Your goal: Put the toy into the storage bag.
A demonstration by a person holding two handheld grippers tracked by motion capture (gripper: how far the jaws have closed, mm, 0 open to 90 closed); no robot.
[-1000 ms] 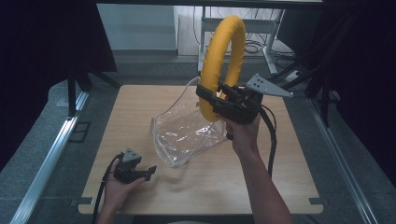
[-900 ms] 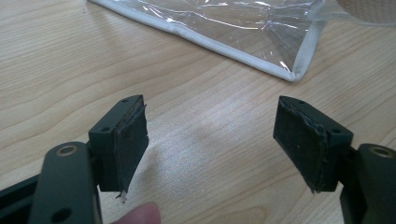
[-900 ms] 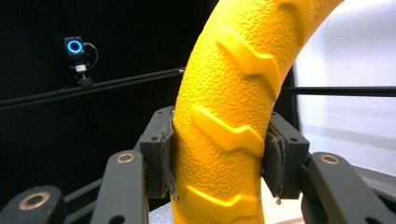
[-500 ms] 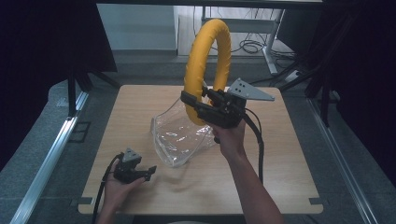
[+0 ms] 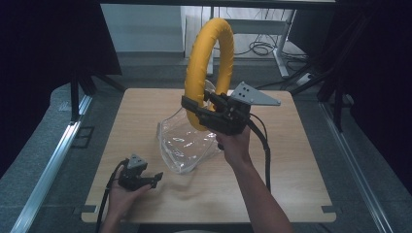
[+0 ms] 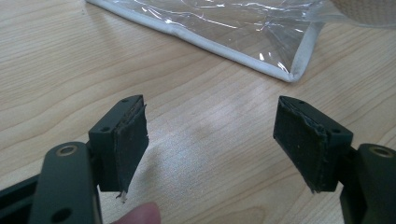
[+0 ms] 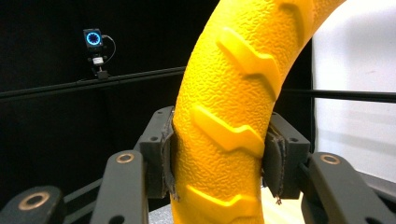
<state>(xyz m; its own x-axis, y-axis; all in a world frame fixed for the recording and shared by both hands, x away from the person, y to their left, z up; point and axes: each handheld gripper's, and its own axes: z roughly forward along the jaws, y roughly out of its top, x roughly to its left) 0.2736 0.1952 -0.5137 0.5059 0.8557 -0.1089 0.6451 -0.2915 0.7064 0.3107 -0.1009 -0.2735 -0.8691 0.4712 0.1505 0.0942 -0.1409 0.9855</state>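
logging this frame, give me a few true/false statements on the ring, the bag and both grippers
1. The right gripper is shut on the yellow ring. True.
2. The yellow ring lies flat on the table. False: it is held upright above it.
3. The left gripper is open with nothing between its jaws. True.
4. The clear plastic bag is held by the left gripper. False: it lies on the table, apart from that gripper.

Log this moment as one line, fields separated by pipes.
right hand-held gripper: shut on yellow ring, held upright above clear plastic bag | left hand-held gripper: open, low over wooden table
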